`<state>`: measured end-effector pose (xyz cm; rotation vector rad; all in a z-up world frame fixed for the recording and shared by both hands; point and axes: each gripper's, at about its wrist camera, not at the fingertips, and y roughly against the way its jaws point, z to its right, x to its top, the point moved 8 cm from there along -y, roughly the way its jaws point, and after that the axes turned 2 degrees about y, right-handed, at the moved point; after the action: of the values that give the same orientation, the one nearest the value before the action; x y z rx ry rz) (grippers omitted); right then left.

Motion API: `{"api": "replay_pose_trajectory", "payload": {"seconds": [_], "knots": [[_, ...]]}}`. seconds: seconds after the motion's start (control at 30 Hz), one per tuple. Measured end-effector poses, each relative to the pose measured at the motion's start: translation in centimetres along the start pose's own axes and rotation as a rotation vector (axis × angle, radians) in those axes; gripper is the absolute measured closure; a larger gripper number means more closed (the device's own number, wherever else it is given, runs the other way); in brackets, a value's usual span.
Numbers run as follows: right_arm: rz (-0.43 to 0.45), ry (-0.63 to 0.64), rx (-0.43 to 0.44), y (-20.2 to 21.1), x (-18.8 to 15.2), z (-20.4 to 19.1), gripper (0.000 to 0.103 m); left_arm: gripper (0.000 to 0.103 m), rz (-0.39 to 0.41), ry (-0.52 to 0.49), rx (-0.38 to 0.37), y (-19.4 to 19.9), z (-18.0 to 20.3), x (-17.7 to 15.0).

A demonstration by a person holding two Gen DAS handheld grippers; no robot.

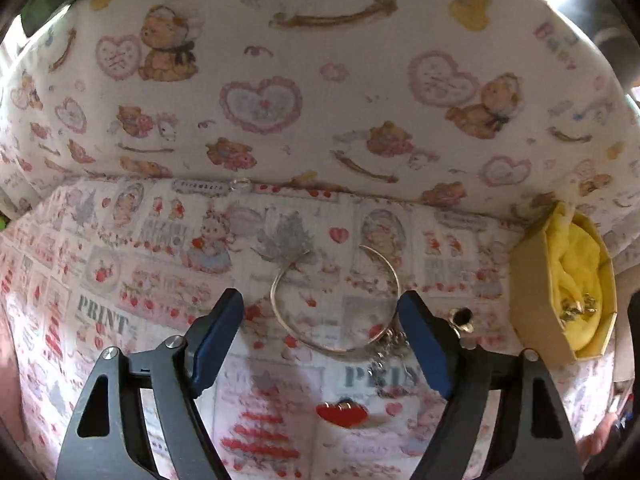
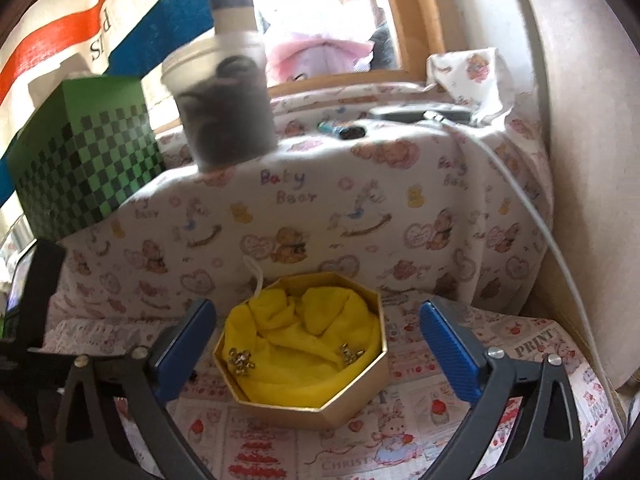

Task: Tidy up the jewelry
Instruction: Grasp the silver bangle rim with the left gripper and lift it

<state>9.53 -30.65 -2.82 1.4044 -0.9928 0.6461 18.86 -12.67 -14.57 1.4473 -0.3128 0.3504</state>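
We line up on the bangle [image 1: 335,304] w/ the left gripper [image 1: 320,336].

Its jaws are spread, either side of the bangle w/o pinching, tipped down so the pads can drop past it. The right gripper [image 2: 316,344] is spread wide and empty, framing the gold box [image 2: 356,404], prob. to steady it. Charms sit on the yellow cloth [image 2: 304,336]; a red heart [image 1: 342,413], maybe a pin, lies on the tablecloth [image 1: 120,280].

Both wrist views close, sharing octagonal box [image 1: 560,280].
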Motion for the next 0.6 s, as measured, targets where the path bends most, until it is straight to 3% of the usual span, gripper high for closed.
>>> {"api": "replay_pose_trajectory", "payload": {"seconds": [0.17, 0.4, 0.43, 0.5, 0.6], "knots": [[0.031, 0.047, -0.024, 0.4, 0.1, -0.4, 0.001, 0.025, 0.010, 0.011, -0.017, -0.3, 0.6, 0.4], [-0.005, 0.045, 0.011, -0.2, -0.2, -0.6, 0.001, 0.023, 0.030, -0.069, 0.050, -0.7, 1.4, 1.5], [-0.004, 0.040, 0.011, -0.2, -0.1, -0.5, 0.001, 0.024, 0.025, -0.059, 0.043, -0.9, 1.5, 1.2], [-0.005, 0.029, 0.008, -0.2, -0.1, -0.3, 0.001, 0.036, 0.038, -0.047, 0.040, -0.8, 1.5, 1.5], [-0.008, 0.021, 0.006, -0.3, -0.1, 0.0, 0.001, 0.037, 0.050, -0.071, 0.018, -0.6, 1.3, 1.5]]}}
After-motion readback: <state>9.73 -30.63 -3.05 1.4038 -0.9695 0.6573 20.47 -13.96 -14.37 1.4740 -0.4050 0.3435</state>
